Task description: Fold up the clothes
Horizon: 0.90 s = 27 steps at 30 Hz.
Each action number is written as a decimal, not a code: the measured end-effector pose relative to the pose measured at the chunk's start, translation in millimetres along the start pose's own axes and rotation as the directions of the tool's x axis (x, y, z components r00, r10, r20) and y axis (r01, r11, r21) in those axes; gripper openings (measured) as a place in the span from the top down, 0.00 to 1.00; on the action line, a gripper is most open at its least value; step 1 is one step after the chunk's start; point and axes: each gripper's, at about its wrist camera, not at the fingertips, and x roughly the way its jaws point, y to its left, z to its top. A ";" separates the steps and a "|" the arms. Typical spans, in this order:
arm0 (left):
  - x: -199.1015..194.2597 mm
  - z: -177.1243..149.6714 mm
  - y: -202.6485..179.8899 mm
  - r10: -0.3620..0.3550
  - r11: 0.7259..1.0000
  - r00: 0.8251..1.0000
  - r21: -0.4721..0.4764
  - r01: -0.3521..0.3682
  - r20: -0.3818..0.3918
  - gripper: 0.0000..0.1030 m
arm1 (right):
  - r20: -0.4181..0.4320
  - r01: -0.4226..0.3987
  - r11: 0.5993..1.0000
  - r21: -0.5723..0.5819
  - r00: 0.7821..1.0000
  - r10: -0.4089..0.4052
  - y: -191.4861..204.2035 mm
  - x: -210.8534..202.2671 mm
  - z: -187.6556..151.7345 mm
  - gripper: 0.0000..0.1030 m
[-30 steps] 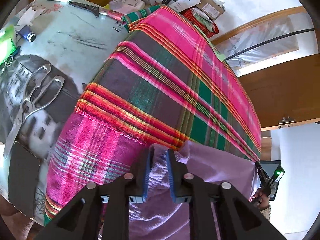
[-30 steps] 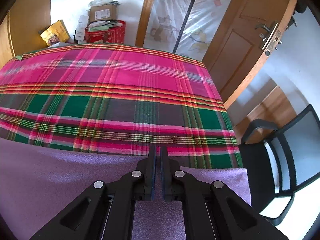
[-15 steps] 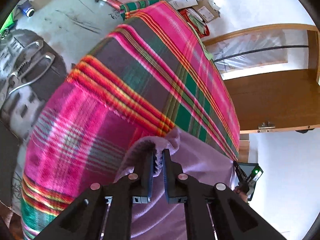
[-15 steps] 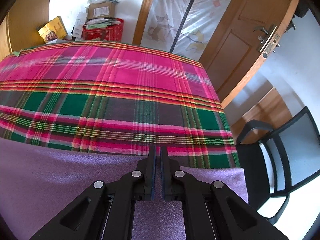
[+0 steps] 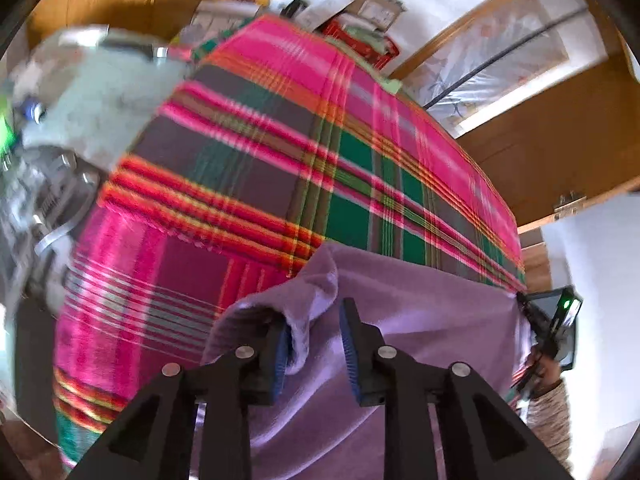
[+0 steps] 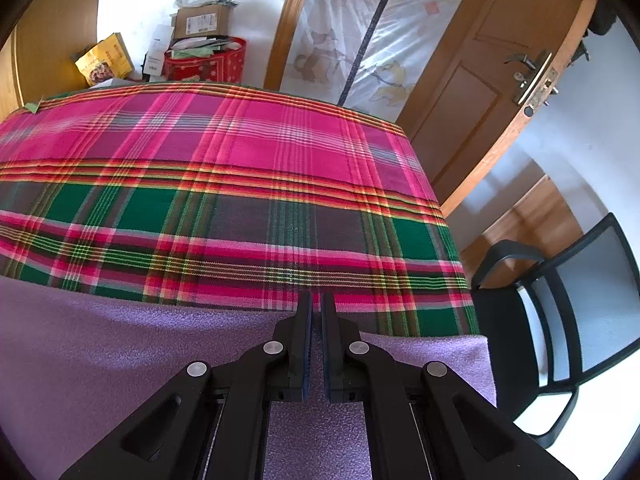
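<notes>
A purple fleece cloth lies at the near edge of a table covered by a pink, green and red plaid cloth. My left gripper is open, and a bunched corner of the purple cloth sits loose between its fingers. My right gripper is shut on the far edge of the purple cloth near its right corner. The right gripper also shows at the far right of the left wrist view.
Scissors and small items lie on the bare table left of the plaid cloth. Boxes and a red basket stand behind the table. A black office chair is at the right, by a wooden door.
My left gripper has opened and let go of the purple corner, which now stands bunched between the fingers. The left view swung and is blurred. The right gripper stays shut in place.
</notes>
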 end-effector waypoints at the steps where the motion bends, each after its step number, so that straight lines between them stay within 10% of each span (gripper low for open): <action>1: 1.9 1.3 3.5 -0.007 1.000 1.000 -0.030 0.007 -0.005 0.82 | 0.001 0.000 1.000 -0.001 1.000 0.000 -0.1 -0.1 -0.1 0.96; 3: -3.0 2.4 10.4 0.004 0.998 1.000 -0.057 -0.002 0.029 0.94 | 0.002 -0.001 1.000 -0.003 1.000 0.001 -0.3 -0.4 -0.3 0.96; 17: -22.8 27.8 33.7 0.019 0.992 0.982 -0.129 0.005 0.189 0.95 | 0.024 0.058 0.998 0.030 0.998 -0.058 -4.7 5.8 12.3 1.00; 27: -11.4 26.7 42.5 0.029 0.991 0.989 -0.135 -0.009 0.148 0.94 | 0.073 -0.275 0.961 -0.043 0.958 0.277 -18.7 -24.1 4.2 0.79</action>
